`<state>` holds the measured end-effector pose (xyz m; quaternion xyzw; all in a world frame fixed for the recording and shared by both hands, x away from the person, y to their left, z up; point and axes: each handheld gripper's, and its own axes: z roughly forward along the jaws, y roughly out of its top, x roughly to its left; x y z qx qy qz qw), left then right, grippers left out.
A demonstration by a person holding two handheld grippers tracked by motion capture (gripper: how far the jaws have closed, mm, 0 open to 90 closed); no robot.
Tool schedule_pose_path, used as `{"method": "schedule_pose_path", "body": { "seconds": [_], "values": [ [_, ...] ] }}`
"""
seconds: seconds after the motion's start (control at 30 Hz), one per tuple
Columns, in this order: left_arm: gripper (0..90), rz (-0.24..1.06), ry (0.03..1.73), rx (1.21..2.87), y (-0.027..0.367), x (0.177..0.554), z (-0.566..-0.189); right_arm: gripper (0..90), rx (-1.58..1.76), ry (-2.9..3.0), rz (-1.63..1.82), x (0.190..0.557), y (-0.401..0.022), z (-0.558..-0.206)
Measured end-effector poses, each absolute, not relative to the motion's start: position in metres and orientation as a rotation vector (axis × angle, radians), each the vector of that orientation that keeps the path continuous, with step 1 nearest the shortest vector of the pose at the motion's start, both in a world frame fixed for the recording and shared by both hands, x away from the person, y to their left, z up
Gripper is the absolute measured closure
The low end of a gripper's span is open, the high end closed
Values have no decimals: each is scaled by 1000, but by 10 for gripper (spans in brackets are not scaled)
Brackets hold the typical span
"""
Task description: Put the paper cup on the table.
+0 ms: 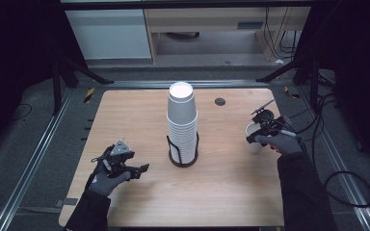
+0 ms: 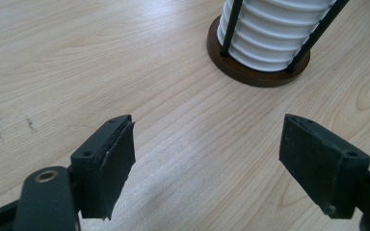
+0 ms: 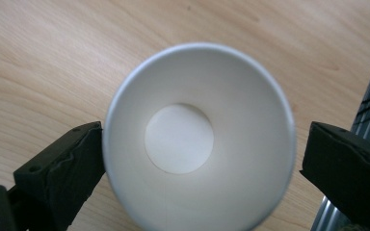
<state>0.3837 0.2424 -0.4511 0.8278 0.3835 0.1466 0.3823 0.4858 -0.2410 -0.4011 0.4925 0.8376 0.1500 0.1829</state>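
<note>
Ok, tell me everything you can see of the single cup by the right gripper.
The single cup is plain white, paper by its look, standing upright and empty on the wooden table near its right edge, apart from the cup stack. It sits between the right gripper's open jaws: the right pad stands clear, the left pad is at the rim, contact unclear.

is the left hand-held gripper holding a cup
No, the left hand-held gripper has its jaws spread wide over bare wooden table, with nothing between them, and the stack of paper cups stands farther off.
</note>
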Motion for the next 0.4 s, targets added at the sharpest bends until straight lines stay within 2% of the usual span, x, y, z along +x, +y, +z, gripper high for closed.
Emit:
{"method": "schedule_pose_path", "body": {
  "seconds": [0.2,0.4],
  "values": [
    [193,382,985,2104,244,383,-450,19,1370,2244,606,464,-249,-383],
    [193,402,1001,2098,246,383,-449,21,1354,2126,727,433,-256,-379]
  ]
}}
